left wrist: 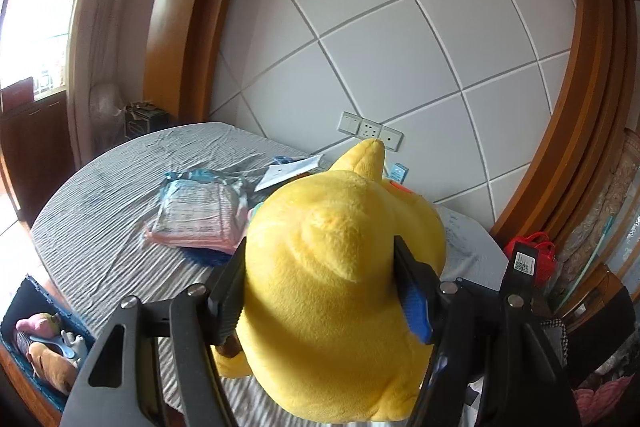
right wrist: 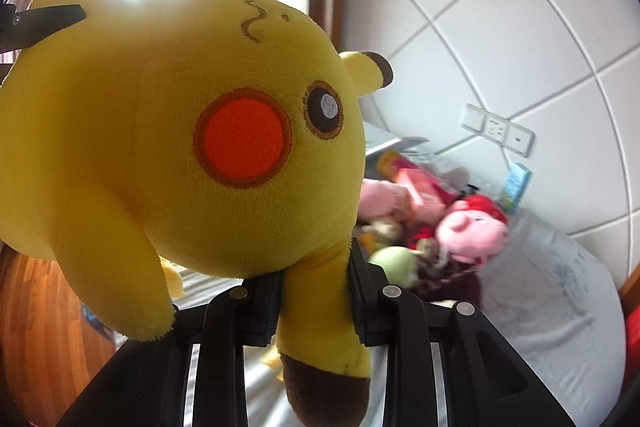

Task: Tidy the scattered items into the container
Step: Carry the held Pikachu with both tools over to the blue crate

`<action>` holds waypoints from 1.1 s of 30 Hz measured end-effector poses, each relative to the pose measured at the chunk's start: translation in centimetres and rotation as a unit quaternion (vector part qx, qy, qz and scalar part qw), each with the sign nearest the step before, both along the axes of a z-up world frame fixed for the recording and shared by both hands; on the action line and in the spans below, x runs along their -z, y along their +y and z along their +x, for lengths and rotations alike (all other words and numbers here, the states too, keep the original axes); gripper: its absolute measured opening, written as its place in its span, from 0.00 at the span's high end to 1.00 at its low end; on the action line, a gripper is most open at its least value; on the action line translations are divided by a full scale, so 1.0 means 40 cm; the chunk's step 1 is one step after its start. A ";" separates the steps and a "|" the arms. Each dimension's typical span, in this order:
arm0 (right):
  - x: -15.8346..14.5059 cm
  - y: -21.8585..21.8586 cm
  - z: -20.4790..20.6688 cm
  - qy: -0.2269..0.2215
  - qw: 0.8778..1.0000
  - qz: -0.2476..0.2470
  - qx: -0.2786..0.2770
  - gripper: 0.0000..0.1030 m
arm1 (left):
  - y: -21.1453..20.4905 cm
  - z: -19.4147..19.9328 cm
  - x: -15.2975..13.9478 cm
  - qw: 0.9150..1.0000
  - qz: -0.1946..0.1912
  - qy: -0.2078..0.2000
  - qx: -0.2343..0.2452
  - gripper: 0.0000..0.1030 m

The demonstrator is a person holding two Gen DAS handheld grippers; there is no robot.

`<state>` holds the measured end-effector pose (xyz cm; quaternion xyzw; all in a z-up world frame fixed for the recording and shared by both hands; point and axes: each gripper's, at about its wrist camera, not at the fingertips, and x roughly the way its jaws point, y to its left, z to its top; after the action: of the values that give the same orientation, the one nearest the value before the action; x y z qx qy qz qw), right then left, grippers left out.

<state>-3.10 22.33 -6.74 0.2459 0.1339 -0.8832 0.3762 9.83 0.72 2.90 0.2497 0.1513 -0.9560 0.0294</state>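
Striped bed [left wrist: 120, 227] below — both grippers' fingers clamp yellow plush [left wrist: 340, 287] (body, ear).

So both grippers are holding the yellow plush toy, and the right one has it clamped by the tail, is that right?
Not quite. The right gripper is shut on the yellow plush toy's brown-tipped ear, not its tail, as the right wrist view shows. The left gripper does hold the toy's body.
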 end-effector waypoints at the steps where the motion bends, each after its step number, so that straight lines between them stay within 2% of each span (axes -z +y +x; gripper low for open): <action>1: 0.004 -0.036 0.023 -0.001 1.000 0.002 -0.010 0.73 | -0.027 0.026 0.003 1.000 0.000 -0.002 -0.009 0.37; 5: 0.044 -0.137 0.054 -0.009 0.999 -0.003 -0.044 0.73 | -0.131 0.132 0.011 0.999 -0.001 -0.008 -0.046 0.37; 11: 0.039 -0.353 0.216 -0.016 0.995 -0.011 -0.100 0.73 | -0.277 0.288 0.021 0.995 -0.005 -0.014 -0.101 0.37; 18: 0.074 -0.555 0.333 -0.024 0.987 -0.007 -0.159 0.73 | -0.431 0.452 0.058 0.986 0.010 -0.026 -0.162 0.37; 26: 0.108 -0.786 0.454 -0.038 0.970 0.003 -0.241 0.73 | -0.566 0.579 0.105 0.968 0.025 -0.037 -0.246 0.37; 33: 0.159 -0.996 0.467 -0.049 0.950 0.018 -0.307 0.73 | -0.723 0.651 0.148 0.948 0.046 -0.044 -0.313 0.37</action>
<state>15.56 -17.51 -13.12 0.2422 0.2001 -0.7096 0.6307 35.85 -28.21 -3.04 0.2332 0.2640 -0.8788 0.3220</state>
